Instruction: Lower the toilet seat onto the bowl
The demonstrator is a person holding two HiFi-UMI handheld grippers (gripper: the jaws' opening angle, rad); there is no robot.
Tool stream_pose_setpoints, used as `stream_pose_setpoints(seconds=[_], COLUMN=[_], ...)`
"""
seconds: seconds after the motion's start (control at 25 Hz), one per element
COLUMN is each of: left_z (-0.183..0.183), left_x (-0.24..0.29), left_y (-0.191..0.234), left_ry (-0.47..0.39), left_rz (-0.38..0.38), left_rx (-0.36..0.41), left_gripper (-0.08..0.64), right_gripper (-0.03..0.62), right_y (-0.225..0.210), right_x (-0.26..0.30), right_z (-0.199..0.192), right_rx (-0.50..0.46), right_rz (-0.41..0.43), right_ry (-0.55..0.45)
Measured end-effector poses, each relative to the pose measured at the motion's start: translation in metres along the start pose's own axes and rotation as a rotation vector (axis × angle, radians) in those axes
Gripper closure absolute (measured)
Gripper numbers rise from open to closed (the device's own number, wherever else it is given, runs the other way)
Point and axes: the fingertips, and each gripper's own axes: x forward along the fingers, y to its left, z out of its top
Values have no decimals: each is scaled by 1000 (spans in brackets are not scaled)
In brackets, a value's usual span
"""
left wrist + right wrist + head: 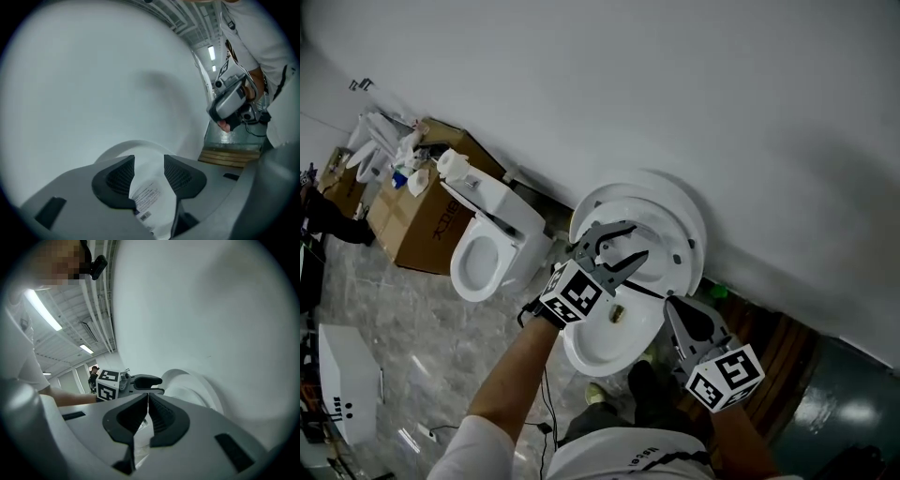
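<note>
Toilet seat [673, 251] is seen in the head view raised over the bowl [602, 345], leaned back on the lid [680, 199] against the white wall [675, 84]. The left gripper [637, 241] is held just in front of the seat with its jaws apart. The right gripper [669, 307] is held lower, beside the bowl's rim. A second toilet [487, 255] and a cardboard box [417, 225] are seen further along the wall.

In the left gripper view, the two pads [121, 177] are shown apart, and a white toilet surface bearing a printed label [146, 198] is seen through the gap, untouched by either pad.

In the right gripper view, the jaws are shown closed together with nothing between them, and the raised seat is seen beyond them against the wall.
</note>
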Motion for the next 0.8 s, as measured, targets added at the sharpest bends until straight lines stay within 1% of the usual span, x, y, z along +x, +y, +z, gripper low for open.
stream_pose_setpoints(seconds=[0.28,0.48,0.64,0.8], left_z=[-33,-42,-53,-60], left_x=[36,52,66,75], left_y=[17,28,27,26], left_ry=[109,156,214,255], left_rz=[-45,-87,-132,-144], left_rx=[126,191,271,343], left_gripper=[337,316,297,295], right_gripper=[575,575,575,575], right_y=[-23,-36,-41,-45], right_x=[8,12,15,15], right_z=[-7,-16,-22,-25], right_rx=[30,66,75,92], right_rz=[-9,-27,-27,-30], right_ry=[29,58,75,83])
